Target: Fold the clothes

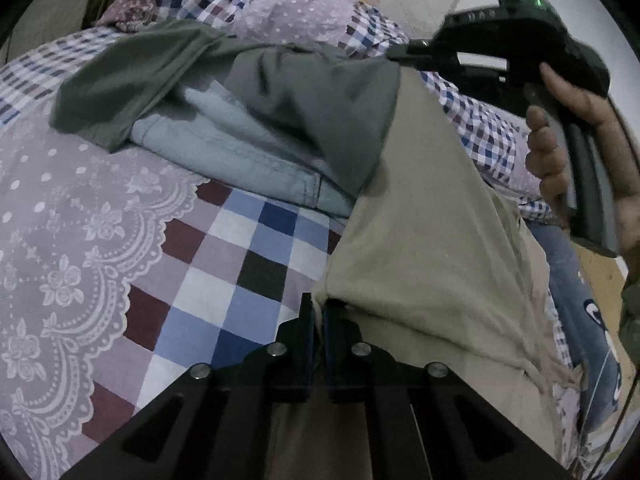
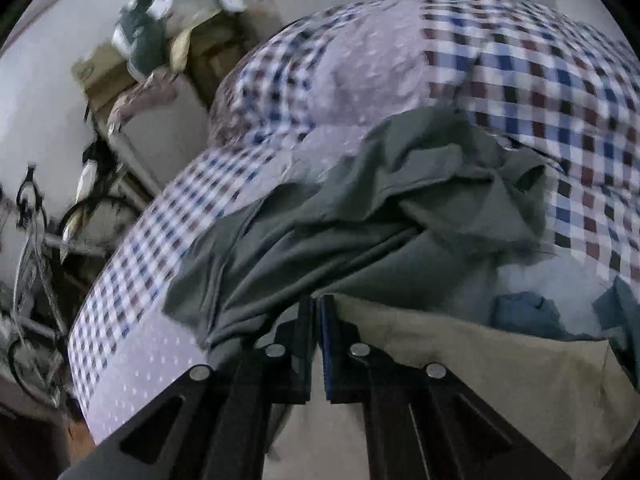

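Both grippers are pinching the beige cotton garment [image 1: 432, 216]: the left gripper [image 1: 318, 316] is clamped on one edge low over the checked and lace-print bedspread [image 1: 224, 256], the right gripper [image 2: 317, 312] on another, so I judge the cloth should be kept taut and level while being carried over for a square fold. The left view is showing the person's hand [image 1: 568, 148] on the right tool and the folded pale-blue denim [image 1: 240, 160] under the grey-green cloth [image 1: 320, 112]; the right view is showing cluttered furniture [image 2: 132, 80] beyond the bed.

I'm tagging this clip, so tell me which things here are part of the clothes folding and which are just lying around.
Part of the job:
- beige garment, pinched by the left tongs and right tongs
- olive green garment, in the pile
- light blue garment, in the pile
- patchwork bedspread, the work surface

Just lying about:
- bicycle beside the bed
- cardboard boxes
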`<state>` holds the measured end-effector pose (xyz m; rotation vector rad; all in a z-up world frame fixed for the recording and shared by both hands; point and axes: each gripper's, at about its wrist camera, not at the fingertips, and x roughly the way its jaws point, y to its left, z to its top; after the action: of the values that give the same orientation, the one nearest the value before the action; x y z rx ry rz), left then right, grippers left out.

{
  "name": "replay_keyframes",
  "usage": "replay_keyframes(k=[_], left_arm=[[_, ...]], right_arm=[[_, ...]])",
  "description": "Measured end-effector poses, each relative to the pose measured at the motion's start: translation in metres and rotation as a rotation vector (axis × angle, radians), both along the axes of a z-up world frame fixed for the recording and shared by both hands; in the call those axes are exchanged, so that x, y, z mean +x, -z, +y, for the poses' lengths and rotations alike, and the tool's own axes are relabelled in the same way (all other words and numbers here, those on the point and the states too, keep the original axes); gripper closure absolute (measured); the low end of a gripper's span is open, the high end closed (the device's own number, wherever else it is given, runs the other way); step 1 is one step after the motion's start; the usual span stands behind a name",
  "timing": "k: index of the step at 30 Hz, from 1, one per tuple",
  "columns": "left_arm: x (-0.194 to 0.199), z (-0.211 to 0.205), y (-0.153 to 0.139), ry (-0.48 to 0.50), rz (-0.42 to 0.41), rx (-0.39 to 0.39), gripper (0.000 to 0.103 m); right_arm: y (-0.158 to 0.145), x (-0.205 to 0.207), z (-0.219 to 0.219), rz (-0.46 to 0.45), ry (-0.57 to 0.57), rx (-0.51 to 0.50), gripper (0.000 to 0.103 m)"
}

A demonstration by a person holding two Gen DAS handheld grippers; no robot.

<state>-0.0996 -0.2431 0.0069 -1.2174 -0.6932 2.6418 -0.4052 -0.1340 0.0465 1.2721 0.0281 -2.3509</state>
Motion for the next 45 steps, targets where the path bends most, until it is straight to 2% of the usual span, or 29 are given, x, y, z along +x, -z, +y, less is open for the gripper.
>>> replay_keyframes(k=[2, 3, 5, 7, 8, 9, 11, 13, 15, 17, 18, 19, 20, 22, 25, 28, 31, 32, 35, 36, 37, 39, 42, 45], left_arm=[[-0.001, 0.000, 0.001, -0.001, -0.012, -0.006, 0.101], [0.000, 0.000, 0.001, 0.001, -0.010, -0.010, 0.101], [0.000, 0.000, 0.001, 0.007, -0.012, -0.007, 0.101], [-0.003, 0.001, 0.000, 0.013, -0.011, 0.010, 0.100], [-0.005, 0.002, 0.000, 0.014, -0.012, 0.018, 0.100], [-0.006, 0.003, -0.001, 0.016, -0.012, 0.024, 0.098], [-0.006, 0.004, -0.003, 0.028, -0.004, 0.028, 0.089], [-0.004, 0.006, -0.005, 0.049, 0.007, 0.026, 0.074], [-0.003, 0.010, -0.007, 0.060, 0.019, 0.015, 0.073], [-0.002, 0.009, -0.007, 0.057, 0.019, 0.017, 0.073], [-0.001, 0.007, -0.007, 0.052, 0.018, 0.023, 0.090], [0.003, 0.005, -0.006, 0.043, 0.019, 0.032, 0.099], [0.005, 0.002, -0.006, 0.033, 0.023, 0.045, 0.099], [0.008, 0.000, -0.008, 0.029, 0.041, 0.065, 0.099], [0.010, -0.002, -0.010, 0.002, 0.020, 0.042, 0.099], [0.011, -0.003, -0.007, -0.014, -0.022, 0.016, 0.098], [0.013, -0.001, -0.008, -0.022, -0.041, -0.003, 0.094], [0.016, -0.001, -0.009, -0.028, -0.043, -0.005, 0.092], [0.023, -0.007, -0.012, -0.058, -0.049, -0.010, 0.078], [0.026, -0.011, -0.014, -0.073, -0.043, -0.015, 0.067], [0.029, -0.015, -0.015, -0.087, -0.036, -0.021, 0.051], [0.034, -0.023, -0.020, -0.135, -0.018, -0.039, 0.041], [0.041, -0.031, -0.028, -0.170, 0.012, -0.036, 0.039], [0.049, -0.027, -0.039, -0.155, 0.051, -0.033, 0.039]], right_arm=[[0.014, -0.010, 0.004, -0.052, 0.064, 0.088, 0.097], [0.020, -0.014, 0.008, -0.083, 0.085, 0.093, 0.097], [0.015, -0.010, 0.014, -0.073, 0.076, 0.041, 0.096], [0.006, -0.002, 0.022, -0.053, 0.067, 0.002, 0.080], [0.002, 0.002, 0.024, -0.046, 0.062, -0.016, 0.066], [-0.002, 0.006, 0.026, -0.038, 0.055, -0.034, 0.063], [-0.006, 0.015, 0.025, -0.047, 0.016, -0.045, 0.063], [-0.006, 0.021, 0.022, -0.078, -0.044, -0.042, 0.063], [-0.001, 0.031, 0.016, -0.084, -0.086, -0.011, 0.063], [0.011, 0.038, 0.012, -0.102, -0.120, 0.010, 0.063], [0.020, 0.037, 0.010, -0.113, -0.116, 0.034, 0.065], [0.029, 0.037, 0.008, -0.125, -0.109, 0.059, 0.064], [0.039, 0.036, 0.006, -0.137, -0.101, 0.085, 0.065], [0.048, 0.033, 0.001, -0.063, -0.042, 0.207, 0.068], [0.034, 0.036, 0.006, 0.093, 0.105, 0.296, 0.068], [0.006, 0.051, 0.024, 0.137, 0.142, 0.168, 0.063], [-0.023, 0.080, 0.052, 0.172, 0.128, 0.124, 0.060], [-0.033, 0.090, 0.061, 0.183, 0.123, 0.111, 0.056], [-0.059, 0.136, 0.118, 0.215, 0.146, 0.062, 0.046], [-0.067, 0.153, 0.141, 0.219, 0.163, 0.044, 0.045], [-0.073, 0.169, 0.160, 0.222, 0.184, 0.030, 0.045], [-0.078, 0.203, 0.208, 0.218, 0.253, 0.005, 0.040], [-0.076, 0.254, 0.286, 0.200, 0.380, -0.013, 0.036], [-0.055, 0.281, 0.343, 0.134, 0.460, -0.026, 0.036]])
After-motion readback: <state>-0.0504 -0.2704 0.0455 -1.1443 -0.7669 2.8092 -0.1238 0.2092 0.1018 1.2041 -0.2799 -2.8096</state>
